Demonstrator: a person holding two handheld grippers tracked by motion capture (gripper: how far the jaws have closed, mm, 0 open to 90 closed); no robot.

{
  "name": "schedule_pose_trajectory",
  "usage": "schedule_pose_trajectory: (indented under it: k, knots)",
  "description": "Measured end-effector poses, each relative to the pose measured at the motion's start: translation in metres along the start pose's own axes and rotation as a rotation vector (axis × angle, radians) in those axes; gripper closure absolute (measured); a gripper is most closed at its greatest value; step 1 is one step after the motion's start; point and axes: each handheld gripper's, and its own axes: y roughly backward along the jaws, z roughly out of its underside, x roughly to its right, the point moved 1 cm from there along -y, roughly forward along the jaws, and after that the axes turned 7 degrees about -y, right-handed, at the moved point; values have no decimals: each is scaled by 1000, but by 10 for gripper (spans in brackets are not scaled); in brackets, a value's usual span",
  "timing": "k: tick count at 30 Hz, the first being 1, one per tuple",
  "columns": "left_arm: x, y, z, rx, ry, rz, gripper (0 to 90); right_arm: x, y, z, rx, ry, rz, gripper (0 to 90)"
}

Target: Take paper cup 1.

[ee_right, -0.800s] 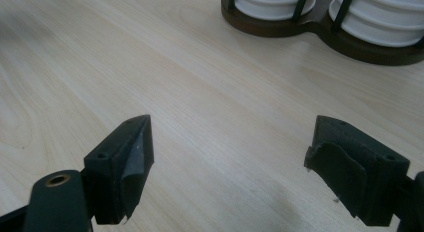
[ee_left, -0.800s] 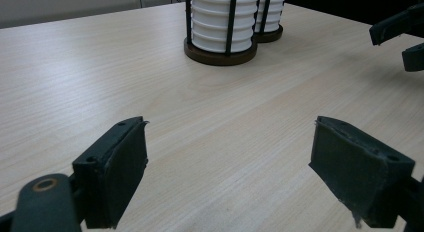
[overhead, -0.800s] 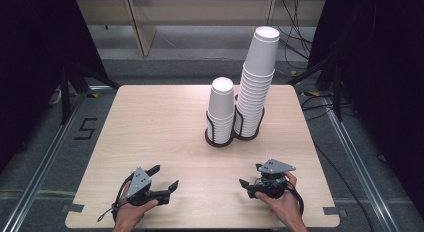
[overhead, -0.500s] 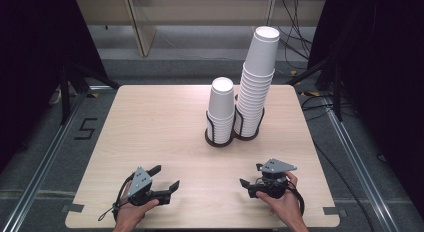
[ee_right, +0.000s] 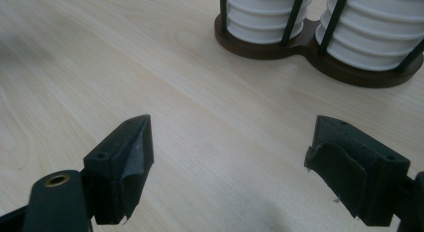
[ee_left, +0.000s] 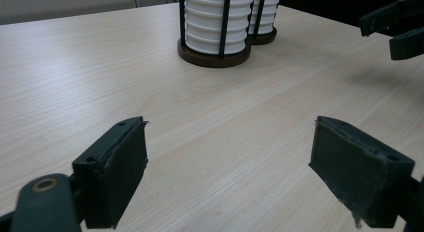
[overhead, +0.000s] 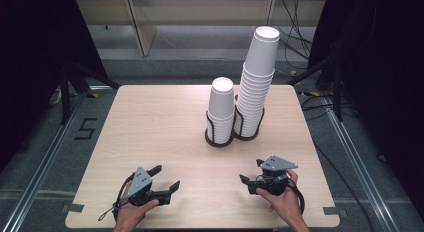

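Two stacks of white paper cups stand in a dark double holder [overhead: 220,141] at the table's middle right: a short stack [overhead: 221,109] and a much taller stack [overhead: 257,77] that leans slightly. My left gripper [overhead: 166,177] rests near the front edge at the left, open, with bare wood between its jaws [ee_left: 229,147]. My right gripper [overhead: 250,171] sits at the front right, open and holding nothing [ee_right: 227,147]. Both point toward the holder, well short of it. The left gripper view has the short stack [ee_left: 212,22] ahead and the right gripper [ee_left: 400,27] at the upper right.
The light wooden table [overhead: 150,122] has rounded corners and its edge runs just behind my hands. Dark frames and cables stand on the floor around it. In the right gripper view the holder base [ee_right: 310,52] lies close ahead.
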Motion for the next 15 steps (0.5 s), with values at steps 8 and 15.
schedule_pose_trajectory:
  k: [8, 15]
  knots:
    - [1, 0, 0, 0, 6, 9, 146, -3, 1, -17, 34, 17, -1, 190]
    - [3, 2, -1, -12, 5, 14, 146, -6, -5, -37, 48, 16, -10, 191]
